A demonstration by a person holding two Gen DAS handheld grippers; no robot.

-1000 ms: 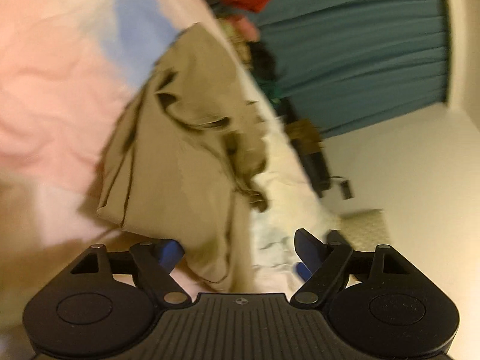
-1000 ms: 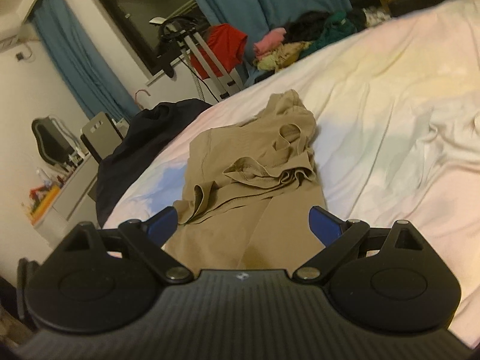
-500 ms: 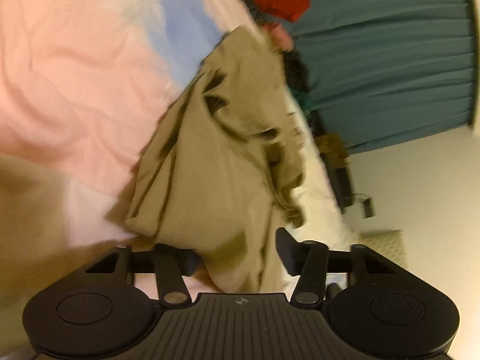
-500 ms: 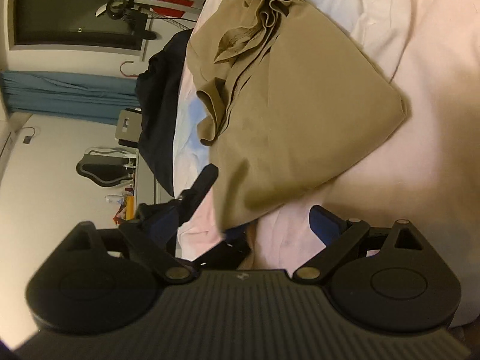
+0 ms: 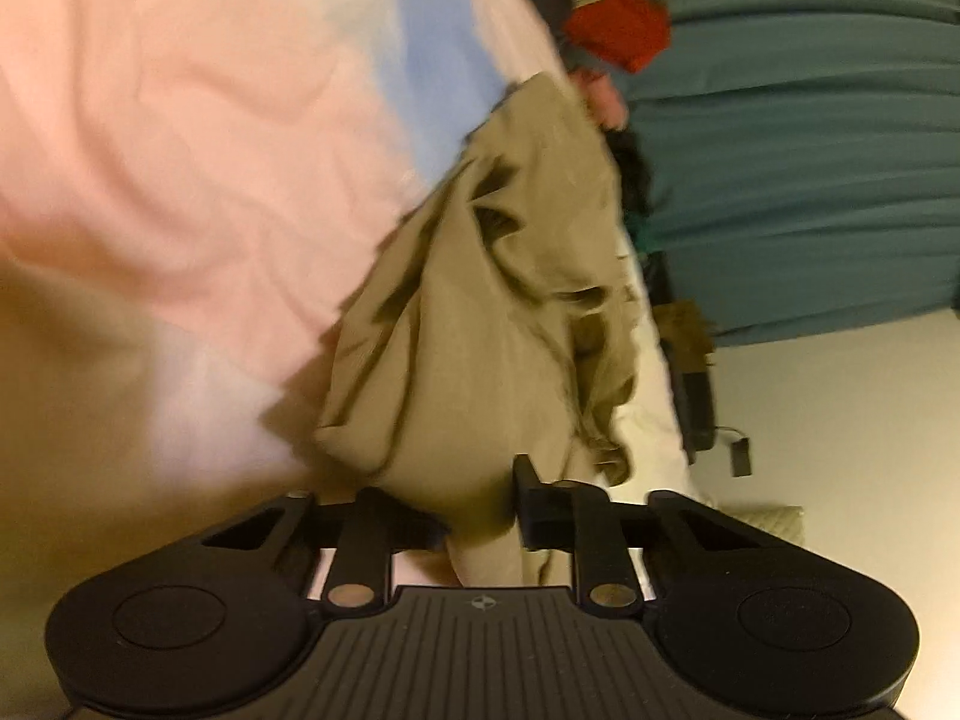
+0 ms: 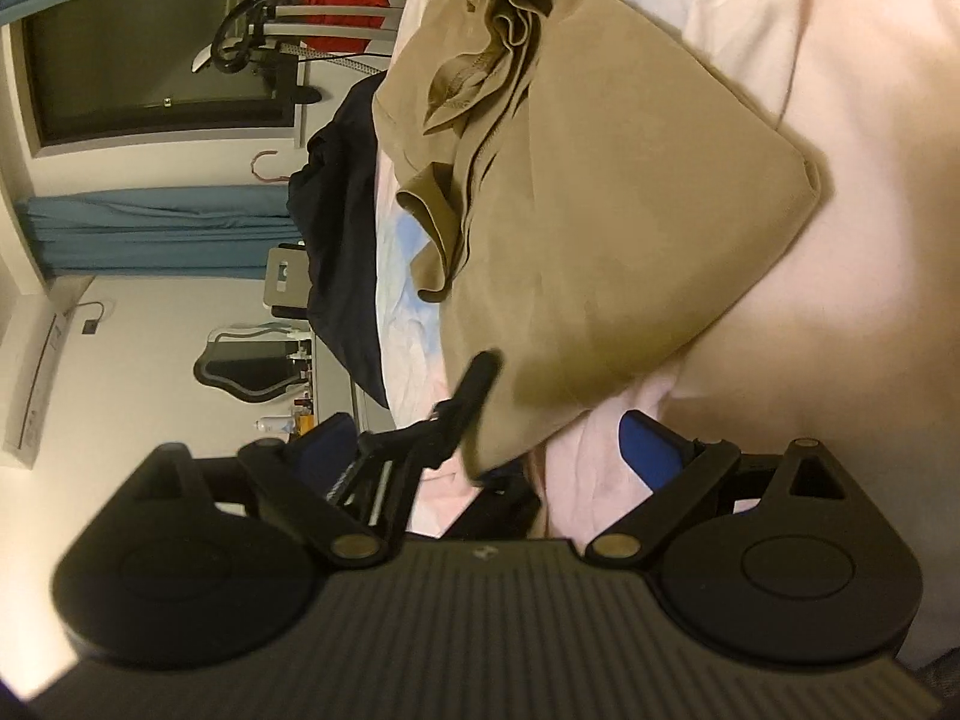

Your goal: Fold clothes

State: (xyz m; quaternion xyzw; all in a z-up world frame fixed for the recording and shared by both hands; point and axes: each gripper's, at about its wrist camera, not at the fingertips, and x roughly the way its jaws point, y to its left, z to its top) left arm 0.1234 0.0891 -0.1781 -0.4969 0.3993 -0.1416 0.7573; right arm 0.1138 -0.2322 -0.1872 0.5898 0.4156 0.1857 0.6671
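Left gripper [image 5: 480,516] is closing on the shirt [image 5: 480,312] hem at 6 o'clock; right gripper [image 6: 486,438] is hanging open. A thin pinch risks slipping or snagging the sheet [image 5: 180,150].

dim, warm yellowish indoor light; left wrist view motion-blurred, right wrist view sharper; strong fisheye bending at edges; soft shadows on the bed [image 6: 840,300].

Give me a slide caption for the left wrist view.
Left gripper closing on the near edge of a crumpled tan garment lying on the pink bedsheet.
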